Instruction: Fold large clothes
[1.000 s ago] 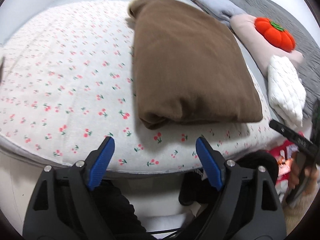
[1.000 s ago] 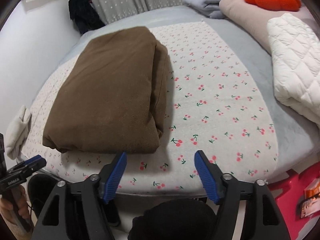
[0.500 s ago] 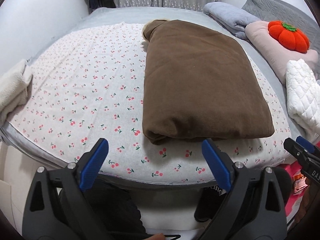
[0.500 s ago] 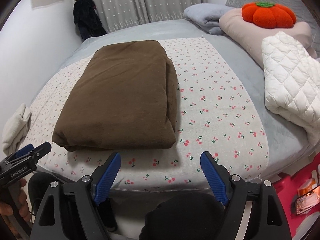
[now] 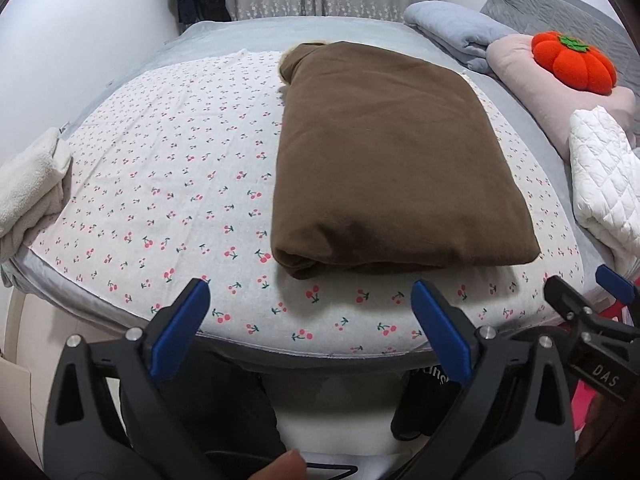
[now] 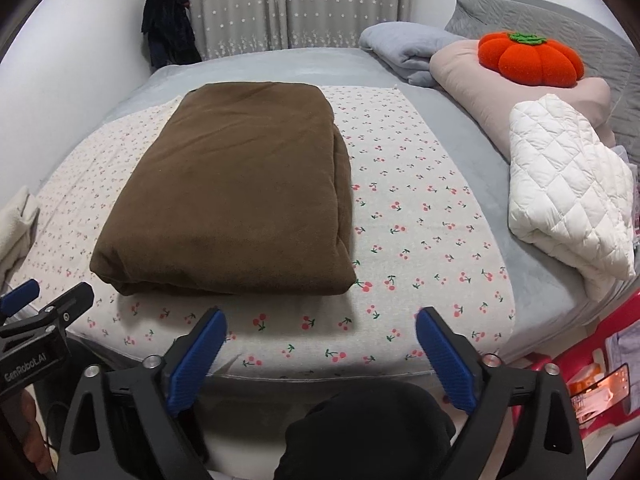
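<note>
Brown fleece: the garment [image 5: 392, 160] lies folded into a thick rectangle on the cherry-print sheet [image 5: 172, 184], toward the near edge of the bed [image 6: 460, 128]; its layered, rolled edge faces the foot of the bed.
Left tool [image 5: 310, 332]: jaws spread wide, nothing between them, held off the near edge of the bed, clear of the garment.
Right tool [image 6: 320, 354]: also wide and empty, hanging just short of the mattress edge, apart from the cloth.
Step in hand: by the look of it the folding is finished or all but finished; both tools stand back from a tidy bundle.
Next move: if one more fold is wanted, each tool would need to close on a near corner of the bundle and carry it toward the far end; the thick stack may call for a deep bite so the layers do not slip apart.
Otherwise: the bundle could be lifted aside.
Nearby: white quilted item [image 6: 568, 188], pumpkin cushion [image 6: 528, 58] on a pink pillow [image 6: 460, 68], a cream towel [image 5: 28, 188] at the left edge.
</note>
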The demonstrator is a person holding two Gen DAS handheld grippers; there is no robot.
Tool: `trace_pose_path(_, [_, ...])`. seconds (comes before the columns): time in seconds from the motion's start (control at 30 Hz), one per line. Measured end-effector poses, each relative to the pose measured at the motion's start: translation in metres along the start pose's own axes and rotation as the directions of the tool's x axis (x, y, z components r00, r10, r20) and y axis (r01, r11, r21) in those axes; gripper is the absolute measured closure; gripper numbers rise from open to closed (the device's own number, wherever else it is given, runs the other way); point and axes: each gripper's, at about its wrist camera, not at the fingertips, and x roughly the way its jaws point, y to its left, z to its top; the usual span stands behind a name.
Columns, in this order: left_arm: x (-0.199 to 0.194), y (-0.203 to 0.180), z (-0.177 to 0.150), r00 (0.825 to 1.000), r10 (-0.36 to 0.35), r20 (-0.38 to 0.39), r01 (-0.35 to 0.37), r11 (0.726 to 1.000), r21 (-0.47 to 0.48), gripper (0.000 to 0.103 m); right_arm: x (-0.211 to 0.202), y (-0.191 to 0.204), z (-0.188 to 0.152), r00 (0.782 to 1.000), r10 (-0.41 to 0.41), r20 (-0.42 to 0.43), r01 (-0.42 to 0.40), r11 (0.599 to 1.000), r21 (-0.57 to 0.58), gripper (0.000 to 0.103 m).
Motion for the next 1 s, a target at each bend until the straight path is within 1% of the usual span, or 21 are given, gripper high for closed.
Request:
trace_pose_path(0.33, [-0.001, -0.007, -0.002, 1.000, 0.002, 0.003, -0.002, 1.000, 0.008, 0.003, 0.006, 0.012, -0.002, 1.000, 0.009, -0.019, -0.009, 0.999, -0.034, 0.003])
trace_pose_path(1.0, [-0.001, -0.009, -0.002, 1.000, 0.001, -0.004, -0.001, 1.000, 0.007, 0.003, 0.009, 0.016, -0.004, 0.999, 0.008, -0.033, -0.009, 1.000, -0.028, 0.003])
